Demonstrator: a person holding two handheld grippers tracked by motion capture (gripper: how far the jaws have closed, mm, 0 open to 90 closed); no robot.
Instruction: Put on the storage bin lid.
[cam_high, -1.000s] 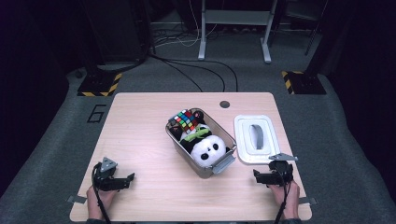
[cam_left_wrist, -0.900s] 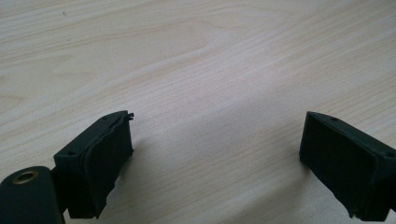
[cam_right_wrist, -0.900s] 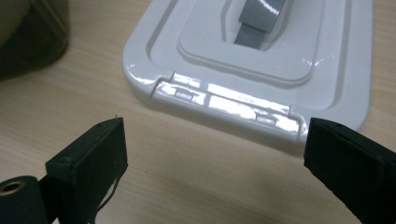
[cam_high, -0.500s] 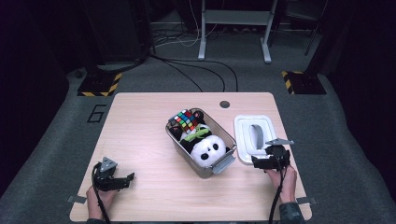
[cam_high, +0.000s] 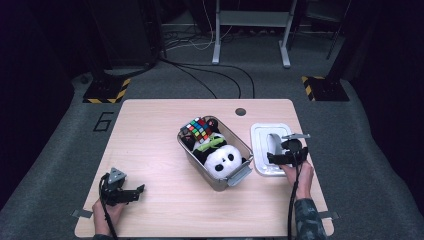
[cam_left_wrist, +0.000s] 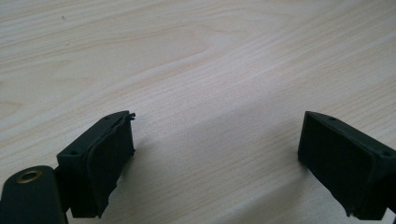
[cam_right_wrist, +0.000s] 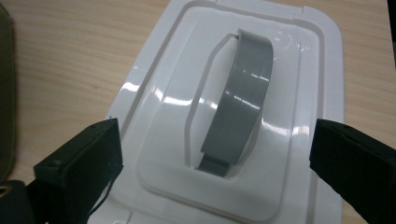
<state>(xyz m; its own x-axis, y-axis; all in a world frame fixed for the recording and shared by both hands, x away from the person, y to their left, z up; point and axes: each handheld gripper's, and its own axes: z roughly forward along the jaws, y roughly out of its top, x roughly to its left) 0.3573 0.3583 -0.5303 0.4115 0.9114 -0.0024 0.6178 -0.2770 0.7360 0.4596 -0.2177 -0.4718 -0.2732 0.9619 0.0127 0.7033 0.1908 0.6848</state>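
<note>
Partly hidden: lid (cam_high: 264, 142) near end | under right gripper (cam_high: 278, 159)

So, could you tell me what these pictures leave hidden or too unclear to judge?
- High view: the bin's lower contents, covered by the panda and the cube.
- High view: the near end of the white lid, behind the right gripper.
- Right gripper view: the lid's near edge, cut off at the bottom.
- Left gripper view: only bare table between the left gripper's open jaws.
</note>
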